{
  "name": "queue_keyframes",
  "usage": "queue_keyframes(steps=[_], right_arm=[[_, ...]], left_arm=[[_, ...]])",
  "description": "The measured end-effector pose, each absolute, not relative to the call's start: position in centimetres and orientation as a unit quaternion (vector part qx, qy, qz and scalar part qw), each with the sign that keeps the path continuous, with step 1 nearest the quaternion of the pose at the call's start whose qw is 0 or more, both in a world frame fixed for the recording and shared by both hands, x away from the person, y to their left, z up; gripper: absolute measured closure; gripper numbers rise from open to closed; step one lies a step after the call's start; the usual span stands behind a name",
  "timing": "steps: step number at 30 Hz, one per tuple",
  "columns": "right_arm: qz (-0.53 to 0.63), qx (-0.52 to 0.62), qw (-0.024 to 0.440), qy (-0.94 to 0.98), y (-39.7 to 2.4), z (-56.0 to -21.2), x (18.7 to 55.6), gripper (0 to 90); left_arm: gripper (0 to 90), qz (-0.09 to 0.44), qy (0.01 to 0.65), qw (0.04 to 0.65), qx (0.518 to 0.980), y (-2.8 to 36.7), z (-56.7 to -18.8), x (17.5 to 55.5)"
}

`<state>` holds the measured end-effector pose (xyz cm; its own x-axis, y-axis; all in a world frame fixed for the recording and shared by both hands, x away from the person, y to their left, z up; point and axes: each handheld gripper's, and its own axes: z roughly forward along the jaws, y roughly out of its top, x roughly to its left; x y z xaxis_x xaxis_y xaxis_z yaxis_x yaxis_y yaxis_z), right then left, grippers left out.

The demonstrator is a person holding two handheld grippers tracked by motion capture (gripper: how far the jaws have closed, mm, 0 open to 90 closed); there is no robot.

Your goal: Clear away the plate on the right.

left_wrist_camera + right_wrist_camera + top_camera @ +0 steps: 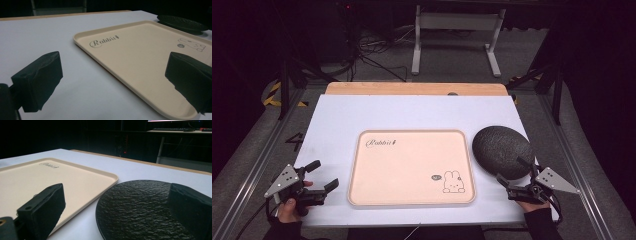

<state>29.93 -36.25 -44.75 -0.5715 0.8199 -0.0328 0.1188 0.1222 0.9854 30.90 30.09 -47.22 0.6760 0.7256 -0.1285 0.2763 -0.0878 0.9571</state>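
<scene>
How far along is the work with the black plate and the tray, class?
Nothing looks done: the black plate lies on the table right of the empty tray. In hand: the open right gripper nears the plate's rim; the left gripper waits open. Gripping and moving remain.

One readable word: "Rabbit" in dark script, printed on the cream tray (412, 168) at its far-left corner as I see it from above. My left gripper view reads it clearest, with a small dark mark right after the last letter; in my right gripper view it sits at the tray's far end, too small to read. Diagonally opposite on the tray: a line-drawn rabbit with a small dark round badge beside it, badge text illegible.
</scene>
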Motion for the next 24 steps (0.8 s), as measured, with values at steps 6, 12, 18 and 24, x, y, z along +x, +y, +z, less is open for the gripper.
queue_keyframes(steps=[6, 12, 18, 24], right_arm=[[0.524, 0.308, 0.373, 0.701, -35.1, -44.0, 29.0, 2.9], [0.461, 0.267, 0.433, 0.728, -34.1, -43.5, 28.1, 5.1], [0.381, 0.214, 0.494, 0.751, -32.8, -43.5, 27.4, 6.0], [0.318, 0.168, 0.535, 0.764, -32.1, -43.7, 27.0, 8.5]], left_arm=[[2.0, 0.195, 0.351, 0.575, 0.713, 30.1, -47.2, 30.9], [2.0, 0.195, 0.35, 0.573, 0.715, 30.1, -47.2, 30.9], [2.0, 0.195, 0.35, 0.573, 0.715, 30.0, -47.2, 30.9], [2.1, 0.195, 0.349, 0.572, 0.716, 30.0, -47.2, 31.0]])
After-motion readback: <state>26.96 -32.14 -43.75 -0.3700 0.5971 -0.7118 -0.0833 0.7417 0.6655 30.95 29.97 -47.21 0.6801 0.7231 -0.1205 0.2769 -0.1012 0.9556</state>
